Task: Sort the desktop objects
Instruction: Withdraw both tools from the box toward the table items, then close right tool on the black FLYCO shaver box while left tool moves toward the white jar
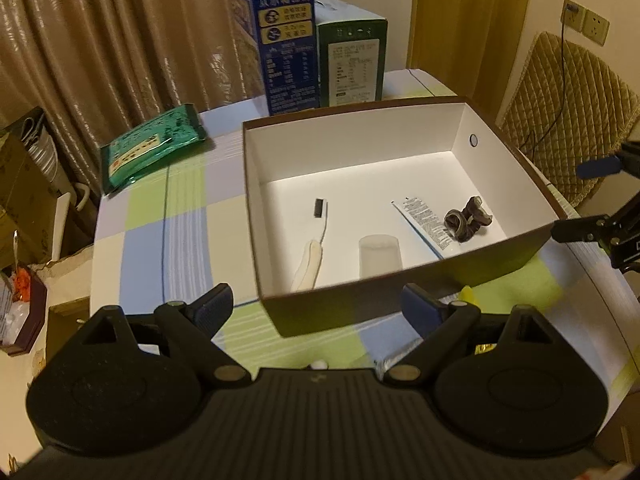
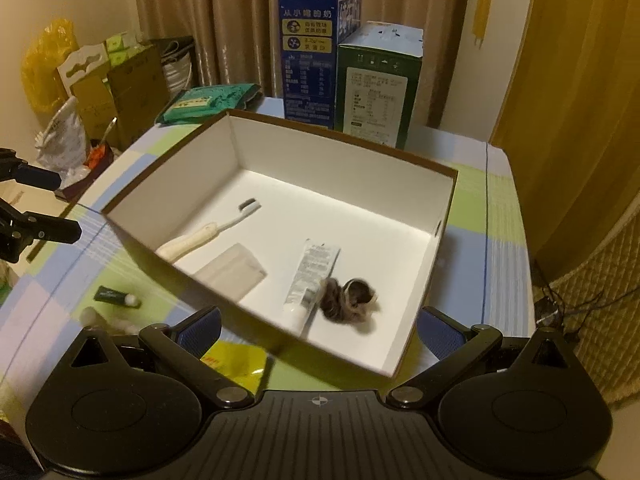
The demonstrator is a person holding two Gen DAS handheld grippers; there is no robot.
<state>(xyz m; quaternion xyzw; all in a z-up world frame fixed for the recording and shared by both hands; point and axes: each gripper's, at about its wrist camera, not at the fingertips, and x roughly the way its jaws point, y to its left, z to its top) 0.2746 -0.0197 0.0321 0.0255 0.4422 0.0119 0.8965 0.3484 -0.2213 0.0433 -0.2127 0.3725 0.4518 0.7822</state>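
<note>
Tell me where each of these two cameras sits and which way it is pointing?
Left wrist view: sits on the left gripper, looking past its open fingers into the box from its near-left side; the right gripper shows at the right edge.
Right wrist view: sits on the right gripper, facing the box from its near-right corner; the left gripper shows at the left edge.
Both show the toothbrush, toothpaste tube and hair tie.

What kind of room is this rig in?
Probably a home room, not a lab: a table under a checked cloth, drawn curtains behind it, and cardboard boxes and bags piled to the side. A box on the table holds a toothbrush.
</note>
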